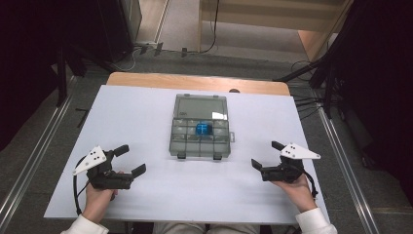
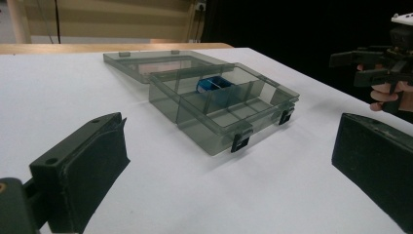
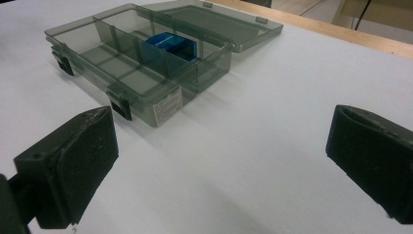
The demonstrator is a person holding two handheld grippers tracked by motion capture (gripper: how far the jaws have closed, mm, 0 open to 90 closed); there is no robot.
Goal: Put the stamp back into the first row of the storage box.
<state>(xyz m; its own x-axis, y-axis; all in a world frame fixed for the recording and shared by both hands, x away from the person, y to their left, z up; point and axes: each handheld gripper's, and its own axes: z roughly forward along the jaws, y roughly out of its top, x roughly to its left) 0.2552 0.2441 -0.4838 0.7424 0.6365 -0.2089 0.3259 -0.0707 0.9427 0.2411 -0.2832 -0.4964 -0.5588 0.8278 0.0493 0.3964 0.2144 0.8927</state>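
A smoky transparent compartment box [image 1: 178, 141] lies open in the middle of the white table, its lid [image 1: 200, 105] folded flat behind it. A small blue object [image 1: 203, 129] rests in one of the middle compartments. My left gripper [image 1: 132, 159] is open, near the front left, well away from the box. My right gripper [image 1: 266, 154] is open at the front right, also apart from it. In the left gripper view the box [image 2: 204, 131] and the blue object [image 2: 212, 85] lie beyond the open left gripper [image 2: 229, 165]. The right gripper view shows the box [image 3: 204, 68] and the blue object [image 3: 170, 46] ahead of the open right gripper [image 3: 221, 161].
Along the far side of the white table top [image 1: 136, 117] runs a wooden edge [image 1: 195, 82]. Dark stands and cables [image 1: 311, 73] sit on the floor beyond the table's back corners. The right gripper [image 2: 370, 66] is seen far off in the left gripper view.
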